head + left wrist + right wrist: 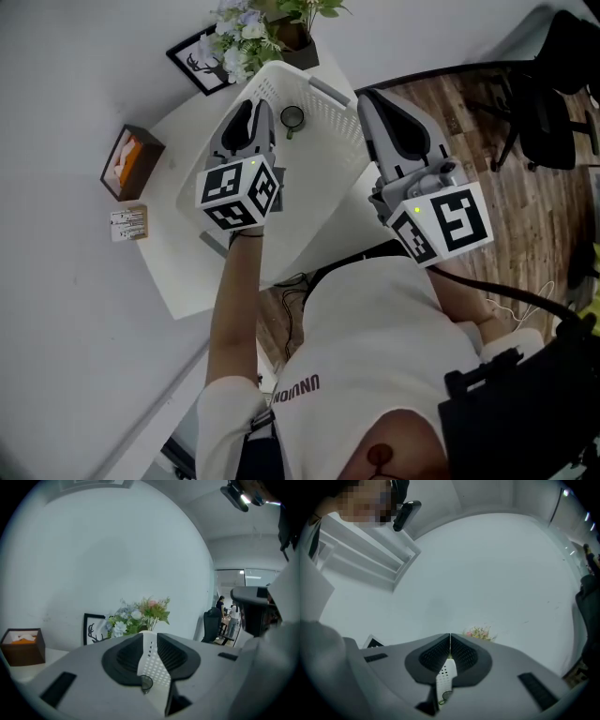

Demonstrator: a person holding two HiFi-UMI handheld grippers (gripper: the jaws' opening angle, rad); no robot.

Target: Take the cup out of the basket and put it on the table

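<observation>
White wall behind, wood floor [525, 216] off to the right, and a white table [187, 253] in the middle carries everything. Along the back edge we've got a bunch of flowers [248, 28] and a black picture frame [200, 58] leaning at the wall, with a brown tissue box [129, 161] out on the left. Centre stage is the white perforated basket [323, 131], and the cup [292, 118] sits down inside it, a small dark glass standing upright near the far side. Both grippers hang over the basket, one on each side of the cup. The left gripper [255, 111] is just beside the cup and above it, its jaws partway apart, and the left gripper view looks straight through that gap onto the basket wall and the cup below; the pads touch neither, so it holds nothing. The right gripper [367, 97] is over the basket's right side, its jaws closed tip to tip and empty, and through the slit lower down the right gripper view catches a strip of basket and the cup. The cup is not yet lifted.
</observation>
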